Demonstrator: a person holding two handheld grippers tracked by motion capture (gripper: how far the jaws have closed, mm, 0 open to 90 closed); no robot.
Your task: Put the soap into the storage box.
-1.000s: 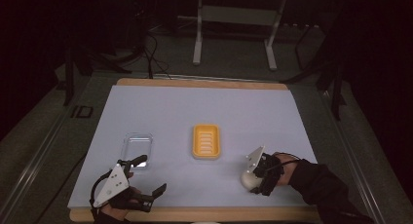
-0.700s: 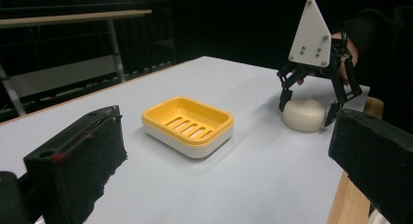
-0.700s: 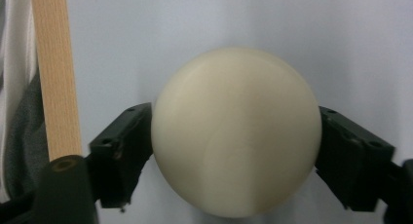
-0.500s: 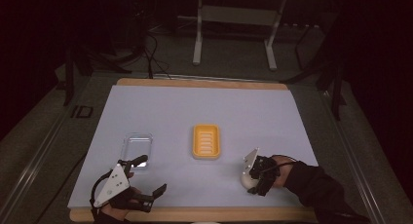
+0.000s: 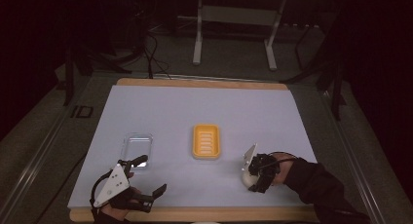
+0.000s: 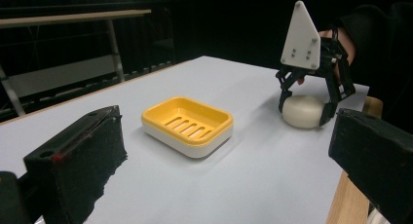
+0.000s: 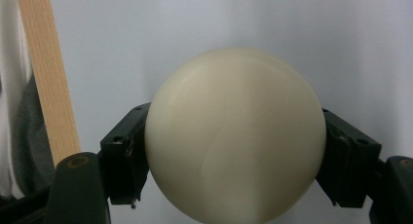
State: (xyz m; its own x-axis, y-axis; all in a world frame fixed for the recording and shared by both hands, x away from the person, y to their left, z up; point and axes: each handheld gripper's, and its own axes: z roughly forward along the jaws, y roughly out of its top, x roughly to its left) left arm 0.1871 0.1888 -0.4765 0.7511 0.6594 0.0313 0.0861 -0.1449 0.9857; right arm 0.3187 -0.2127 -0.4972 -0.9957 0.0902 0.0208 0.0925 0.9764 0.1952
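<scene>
My right tongs [image 5: 254,177] have just closed on the cream oval soap bar [image 6: 303,111], resting on the desk [image 5: 204,107] at four o'clock from the empty yellow slotted soap dish [image 5: 206,141]; my left tongs [image 5: 146,180] gape wide, holding nothing.

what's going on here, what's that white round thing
A person at a table holds a gripper in each hand. The right gripper has just closed its jaws on a cream bar of soap, which sits on the table near the front edge; the pads press on both its sides. A yellow soap dish lies empty at the middle, and a clear lid lies to its left. The left gripper is open, holding nothing, near the front left corner.
</scene>
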